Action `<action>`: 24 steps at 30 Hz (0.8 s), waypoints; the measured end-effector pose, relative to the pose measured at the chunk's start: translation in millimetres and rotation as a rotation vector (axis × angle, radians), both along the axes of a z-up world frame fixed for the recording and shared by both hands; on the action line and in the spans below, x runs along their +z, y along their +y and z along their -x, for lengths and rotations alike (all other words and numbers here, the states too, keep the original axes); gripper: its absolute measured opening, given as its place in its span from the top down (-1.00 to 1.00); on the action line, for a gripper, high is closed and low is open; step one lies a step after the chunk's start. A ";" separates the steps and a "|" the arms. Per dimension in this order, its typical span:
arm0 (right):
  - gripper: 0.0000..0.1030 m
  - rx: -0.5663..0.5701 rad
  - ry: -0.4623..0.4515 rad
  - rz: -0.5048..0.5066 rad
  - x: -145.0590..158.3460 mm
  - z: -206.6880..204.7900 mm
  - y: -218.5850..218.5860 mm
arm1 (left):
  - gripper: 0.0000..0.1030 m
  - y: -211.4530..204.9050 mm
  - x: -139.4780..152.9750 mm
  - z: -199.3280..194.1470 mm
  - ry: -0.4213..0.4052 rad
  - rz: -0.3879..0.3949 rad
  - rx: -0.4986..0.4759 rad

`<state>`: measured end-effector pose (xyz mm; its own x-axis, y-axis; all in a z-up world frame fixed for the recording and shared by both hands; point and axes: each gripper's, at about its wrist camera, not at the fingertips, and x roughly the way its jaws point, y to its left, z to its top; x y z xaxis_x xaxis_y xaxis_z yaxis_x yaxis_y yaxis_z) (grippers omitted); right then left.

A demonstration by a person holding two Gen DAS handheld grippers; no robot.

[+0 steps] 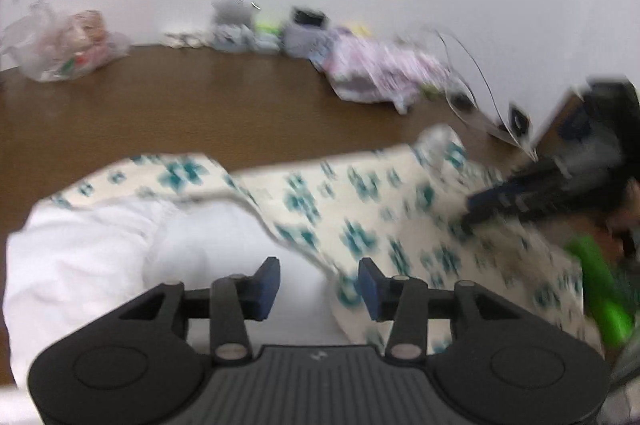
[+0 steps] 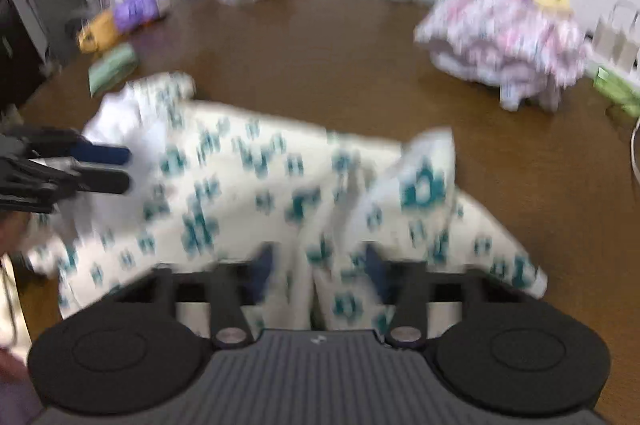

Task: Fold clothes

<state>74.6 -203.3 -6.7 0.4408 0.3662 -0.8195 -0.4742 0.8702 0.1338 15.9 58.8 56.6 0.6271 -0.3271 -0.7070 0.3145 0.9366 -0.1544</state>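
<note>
Printed garment (image 1: pixel 360 209), cream with teal flowers and a white lining turned out at one end, lies spread across the near part of the brown counter (image 1: pixel 200 105), partly crumpled, with one corner standing up in a peak.

The right claw (image 2: pixel 320 265) looks closed on a gathered ridge of the cloth near its own end. Seen from the left wrist, its fingers sit close together with the tips in the fabric. The left claw (image 1: pixel 320 277) hovers over the white lining with a clear gap between its pads and nothing in it.

To my eye the trouble from here is a one-sided pull. With only the right claw gripping, any lift or drag would swing the loose end and skew the fold. That pinch may also have caught more than one layer, which would carry a wrinkle into the fold. The upright corner could tuck under and leave a lump. Both pictures are smeared, so aiming the left claw at an edge looks chancy; it could close on lining alone.

By my count:
- one printed garment
- one pink-and-white heap of clothing (image 2: pixel 508 37) further back
- one clear plastic bag (image 1: pixel 60 45)
- one round white figure (image 1: pixel 232 9) by the wall
- two claws
</note>
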 end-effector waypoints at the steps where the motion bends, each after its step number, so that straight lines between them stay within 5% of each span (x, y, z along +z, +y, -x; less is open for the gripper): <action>1: 0.87 -0.011 0.011 0.008 -3.0 0.0 -3.1 | 0.94 -5.3 -4.0 5.1 0.011 -0.038 -0.016; 4: 0.87 -0.087 -0.007 -0.007 -0.5 2.5 -19.4 | 0.91 -7.7 -14.5 23.1 -0.026 -0.093 -0.042; 6: 0.58 -0.149 -0.034 -0.015 5.1 7.0 -30.0 | 0.83 0.7 -12.1 32.5 -0.036 -0.084 -0.034; 7: 0.54 -0.156 -0.053 -0.019 10.1 13.1 -31.8 | 0.70 6.4 -9.2 37.4 -0.038 -0.074 -0.028; 9: 0.07 -0.073 -0.102 -0.035 26.9 40.0 -24.2 | 0.32 19.7 0.5 57.8 -0.084 -0.054 -0.060; 11: -0.19 0.067 -0.142 -0.049 40.1 76.5 -16.0 | -0.32 30.3 8.0 88.2 -0.165 -0.051 -0.136; 13: -0.29 0.226 -0.170 -0.038 43.2 117.8 -10.6 | -0.50 36.1 7.7 117.3 -0.264 -0.068 -0.236; 16: -0.35 0.399 -0.197 0.009 31.6 168.1 -0.1 | -0.50 30.0 -2.8 135.6 -0.332 -0.159 -0.313; 19: -0.35 0.431 -0.209 0.036 13.9 186.7 14.6 | -0.42 23.2 -15.7 130.3 -0.328 -0.241 -0.306; 22: -0.16 0.418 -0.228 0.058 -3.9 187.8 23.4 | 0.25 32.8 -25.2 117.3 -0.271 -0.230 -0.266; 24: 0.31 0.404 -0.243 0.068 -10.9 186.8 22.4 | 0.58 43.5 -29.1 113.5 -0.239 -0.205 -0.251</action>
